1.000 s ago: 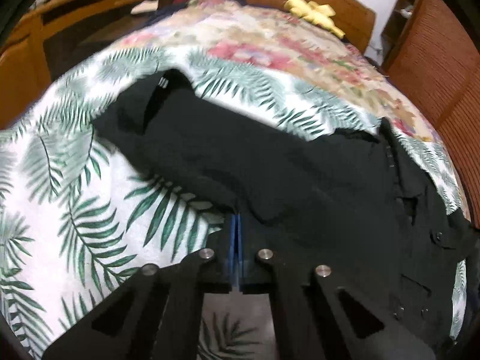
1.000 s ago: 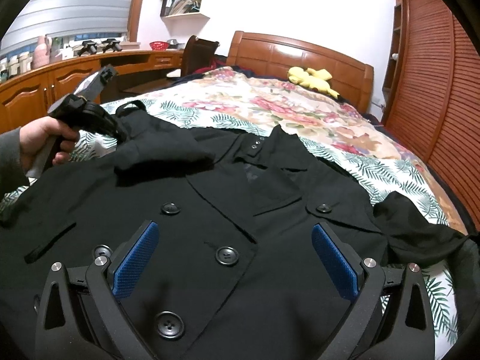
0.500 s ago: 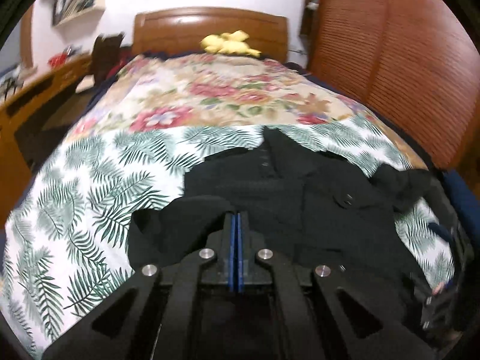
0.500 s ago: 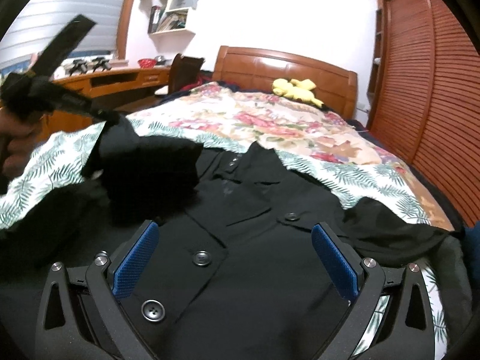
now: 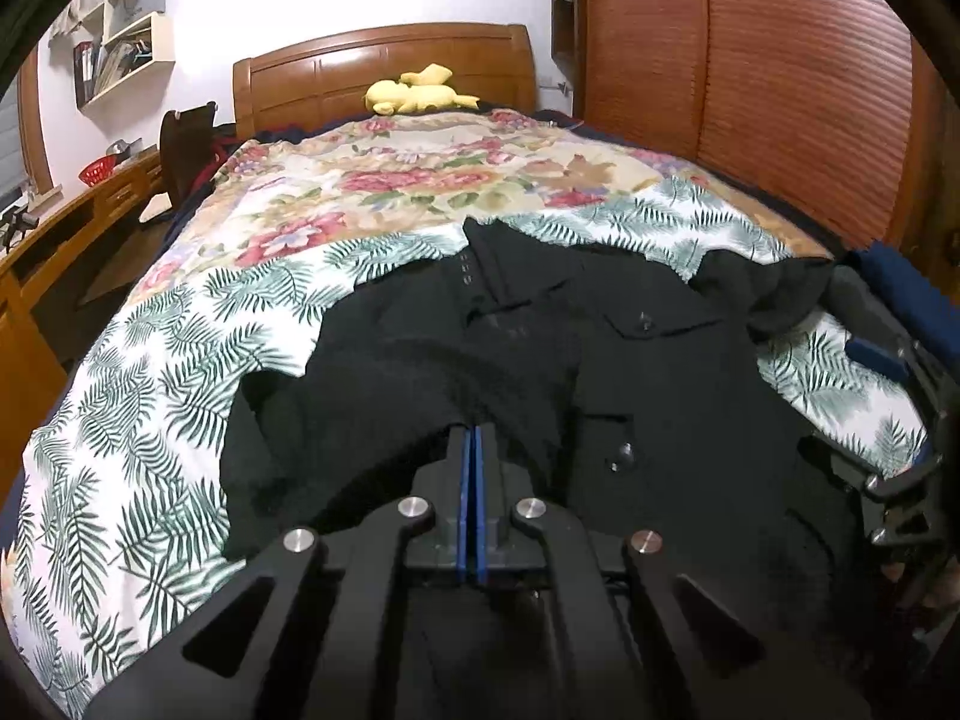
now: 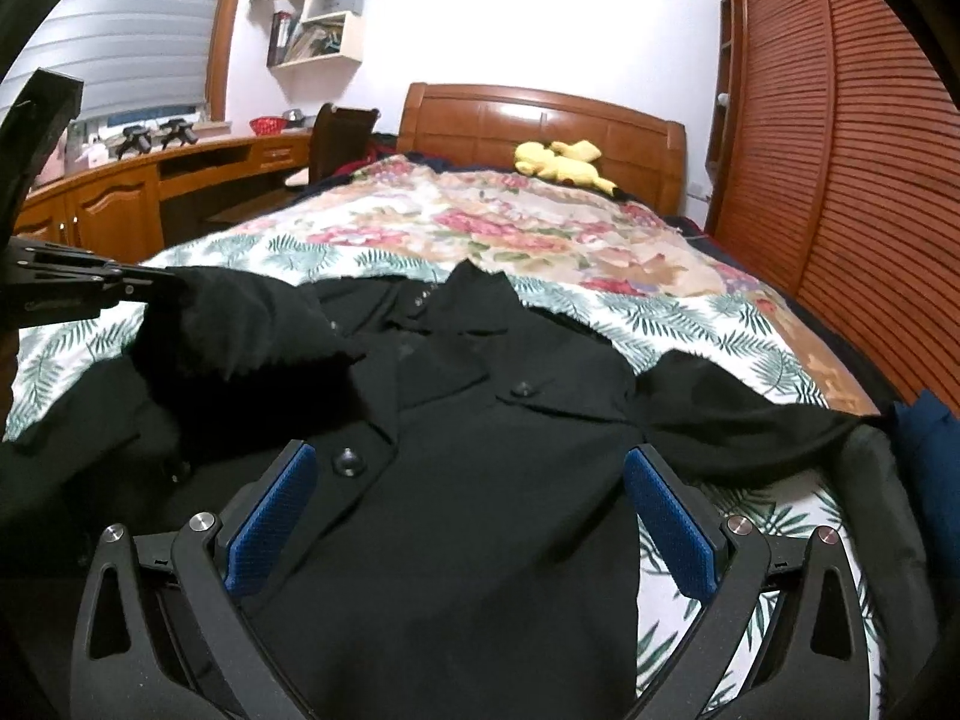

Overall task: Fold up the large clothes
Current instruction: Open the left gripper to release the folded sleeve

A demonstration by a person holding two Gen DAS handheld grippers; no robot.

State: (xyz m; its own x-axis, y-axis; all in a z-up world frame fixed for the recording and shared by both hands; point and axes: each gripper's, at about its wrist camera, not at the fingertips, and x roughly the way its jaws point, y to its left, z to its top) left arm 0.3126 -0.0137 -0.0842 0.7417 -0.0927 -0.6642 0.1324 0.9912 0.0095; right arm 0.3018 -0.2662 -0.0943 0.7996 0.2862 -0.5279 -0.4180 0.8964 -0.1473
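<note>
A black buttoned coat (image 6: 480, 510) lies face up on the leaf-patterned bedspread (image 6: 690, 318), collar toward the headboard. My left gripper (image 5: 471, 441) is shut on the coat's left sleeve (image 5: 384, 396), pinching the cloth between its blue pads. In the right wrist view the left gripper (image 6: 141, 287) holds that sleeve (image 6: 240, 330) lifted and draped over the coat's left chest. My right gripper (image 6: 471, 480) hovers open above the coat's front, nothing between its pads. The other sleeve (image 6: 732, 420) lies spread out to the right. The right gripper (image 5: 900, 420) shows at the left wrist view's right edge.
A yellow plush toy (image 6: 561, 159) rests against the wooden headboard (image 6: 540, 114). A wooden desk (image 6: 150, 180) and a dark chair (image 6: 339, 138) stand left of the bed. Slatted wardrobe doors (image 6: 852, 150) run along the right. A dark blue cloth (image 6: 924, 438) sits at the bed's right edge.
My left gripper has carried the sleeve up from the bed's left side and across onto the coat, rolling as it went. The right gripper drifted slightly and stayed open.
</note>
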